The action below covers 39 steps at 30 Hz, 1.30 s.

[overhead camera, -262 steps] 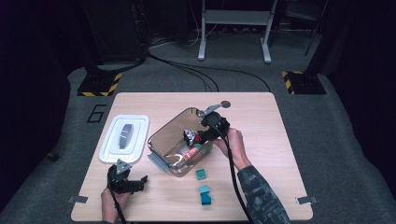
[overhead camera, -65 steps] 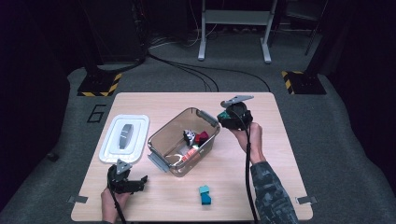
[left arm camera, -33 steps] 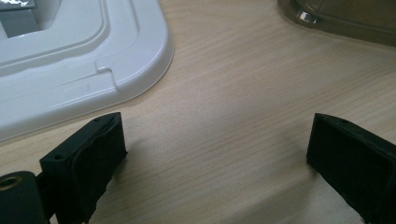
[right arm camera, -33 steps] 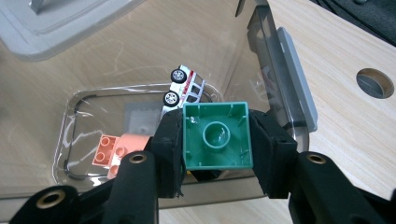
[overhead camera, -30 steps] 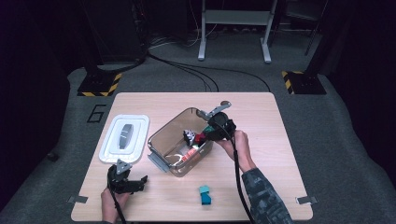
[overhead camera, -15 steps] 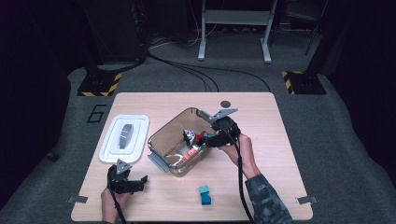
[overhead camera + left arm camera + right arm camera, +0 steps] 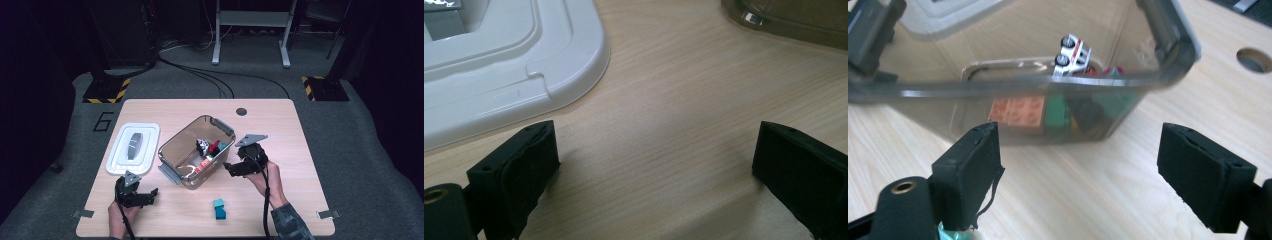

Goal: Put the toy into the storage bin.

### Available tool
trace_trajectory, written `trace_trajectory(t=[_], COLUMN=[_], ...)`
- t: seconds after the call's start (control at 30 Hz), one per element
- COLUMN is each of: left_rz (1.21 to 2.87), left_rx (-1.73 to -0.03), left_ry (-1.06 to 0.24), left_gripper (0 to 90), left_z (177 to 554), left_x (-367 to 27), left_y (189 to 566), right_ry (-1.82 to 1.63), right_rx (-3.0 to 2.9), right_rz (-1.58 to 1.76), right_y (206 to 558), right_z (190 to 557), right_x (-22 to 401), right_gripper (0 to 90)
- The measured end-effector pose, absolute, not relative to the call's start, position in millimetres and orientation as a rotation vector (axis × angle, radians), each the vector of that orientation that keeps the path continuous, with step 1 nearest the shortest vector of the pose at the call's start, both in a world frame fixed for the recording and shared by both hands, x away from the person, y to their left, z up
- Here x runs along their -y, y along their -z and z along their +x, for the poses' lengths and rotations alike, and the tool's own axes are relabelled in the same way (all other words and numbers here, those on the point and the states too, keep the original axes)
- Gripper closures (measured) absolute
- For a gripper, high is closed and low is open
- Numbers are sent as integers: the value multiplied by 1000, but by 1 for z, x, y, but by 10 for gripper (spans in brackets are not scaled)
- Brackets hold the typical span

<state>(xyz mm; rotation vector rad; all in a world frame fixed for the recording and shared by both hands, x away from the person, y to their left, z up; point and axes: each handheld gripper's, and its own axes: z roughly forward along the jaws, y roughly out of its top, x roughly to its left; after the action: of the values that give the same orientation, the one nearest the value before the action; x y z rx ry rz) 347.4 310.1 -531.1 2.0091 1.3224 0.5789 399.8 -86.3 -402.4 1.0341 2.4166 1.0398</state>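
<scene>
A smoky clear bin [image 7: 172,150] stands mid-table, holding a white toy car [image 7: 202,146], a red piece and an orange brick [image 7: 204,163]. My right gripper [image 7: 229,169] sits low by the bin's right side, open and empty, with its jaws pointing at the wall. In the right gripper view [image 7: 1078,150] the toy car [image 7: 1073,50] and orange brick [image 7: 1018,112] show through the bin wall [image 7: 923,107]. A teal block [image 7: 218,209] lies near the front edge. My left gripper [image 7: 150,196] rests open at the front left, with bare wood between its jaws [image 7: 656,150].
A white lid [image 7: 133,148] lies flat left of the bin; its corner [image 7: 499,75] is just ahead of the left jaws. A round hole [image 7: 241,111] sits in the table's far edge. The bin's latch handle [image 7: 168,173] juts toward the front.
My right gripper has come down from above the bin's far right corner to the table beside the bin's right wall. One of two teal blocks has left the table. The left gripper has not moved.
</scene>
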Motion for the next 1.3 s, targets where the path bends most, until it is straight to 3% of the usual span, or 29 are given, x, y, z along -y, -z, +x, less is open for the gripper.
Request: trace_trajectory(t=[0.5,1.03,1.3], left_rz=[2009,2009,2010], left_rx=[-1323,-1323,-1323], left_ry=[-580,-580,-580], left_gripper=[44,44,44], left_z=[347,347,347], left_x=[-310,-310,-310], left_y=[531,531,531], right_ry=[-1054,-1019,-934], right_rx=[-2542,-2647,-2626], right_rz=[1068,1041,1074], right_y=[467,492,496], right_z=[369,349,349], right_x=[85,46,54], right_gripper=[162,164,181])
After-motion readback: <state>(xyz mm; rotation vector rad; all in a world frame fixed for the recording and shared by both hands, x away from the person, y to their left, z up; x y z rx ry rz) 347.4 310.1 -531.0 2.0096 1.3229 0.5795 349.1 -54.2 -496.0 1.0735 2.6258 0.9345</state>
